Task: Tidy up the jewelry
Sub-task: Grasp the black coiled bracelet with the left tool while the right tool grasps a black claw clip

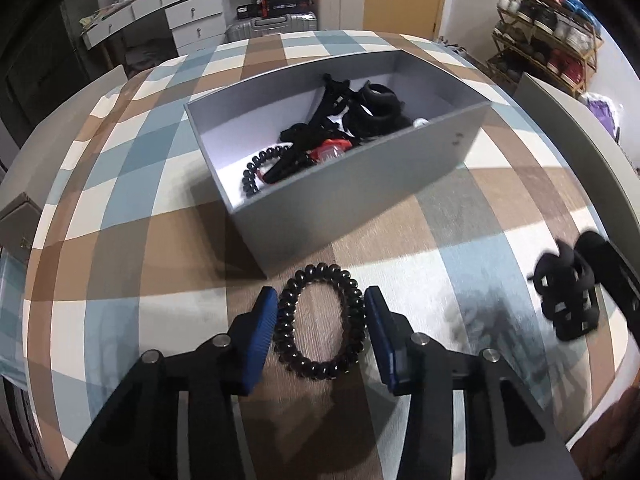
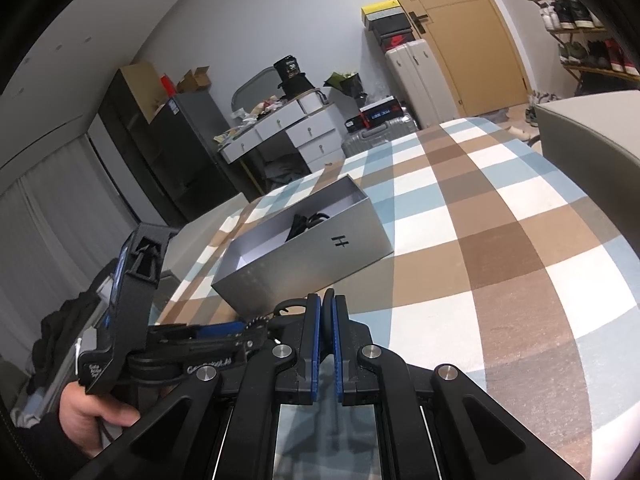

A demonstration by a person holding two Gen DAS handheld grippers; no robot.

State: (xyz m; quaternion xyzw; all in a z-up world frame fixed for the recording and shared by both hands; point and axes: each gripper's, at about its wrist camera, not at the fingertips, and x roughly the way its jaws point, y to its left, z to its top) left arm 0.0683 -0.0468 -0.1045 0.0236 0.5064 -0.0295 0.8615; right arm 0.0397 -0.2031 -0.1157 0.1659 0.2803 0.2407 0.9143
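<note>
Beside the box's (image 1: 360, 196) near wall, left claw (image 1: 320, 312) spread around coil bracelet (image 1: 320, 322); right claw (image 2: 328, 308) pinching clip (image 1: 566, 300).

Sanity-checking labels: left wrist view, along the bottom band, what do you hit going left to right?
Left gripper's left finger pad → black spiral hair tie lying on the checked tablecloth between the open fingers → its right finger pad → black claw clip → right gripper's finger holding it.
</note>
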